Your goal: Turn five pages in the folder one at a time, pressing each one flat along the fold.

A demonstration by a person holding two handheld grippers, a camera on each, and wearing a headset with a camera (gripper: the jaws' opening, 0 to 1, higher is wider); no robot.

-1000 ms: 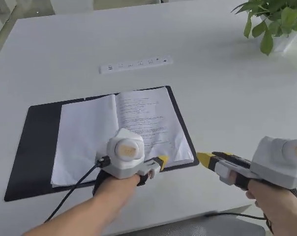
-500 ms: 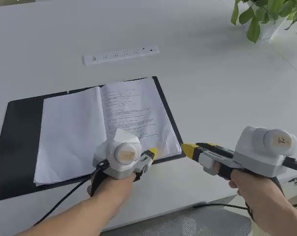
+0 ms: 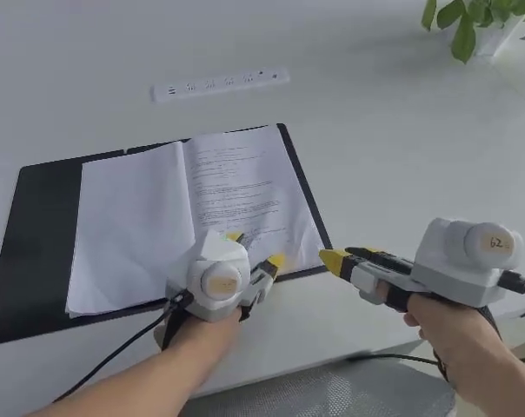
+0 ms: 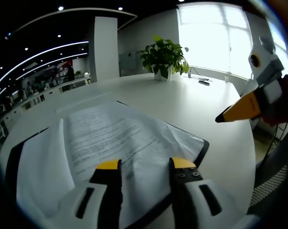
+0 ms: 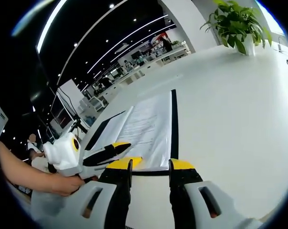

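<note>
An open black folder [image 3: 36,226] lies flat on the white table [image 3: 402,156], close to its near edge and left of the middle. A blank sheet [image 3: 132,226] covers its left half and a printed page [image 3: 245,191] its right half.

The left gripper [image 3: 255,248] hovers over the near edge of the printed page. Its jaws are spread with nothing between them, and in the left gripper view the text runs just under the yellow tips. I judge it is placed there to catch this page by the loose edge and lift it.

The right gripper [image 3: 332,259] waits over bare table just beside the folder's near right corner. Its jaws stand a little apart and hold nothing, probably ready to help separate one sheet or to press along the fold [image 3: 189,200] afterwards.

A power strip [image 3: 221,85] lies toward the far edge, and a potted plant [image 3: 475,22] stands at the far right corner.
</note>
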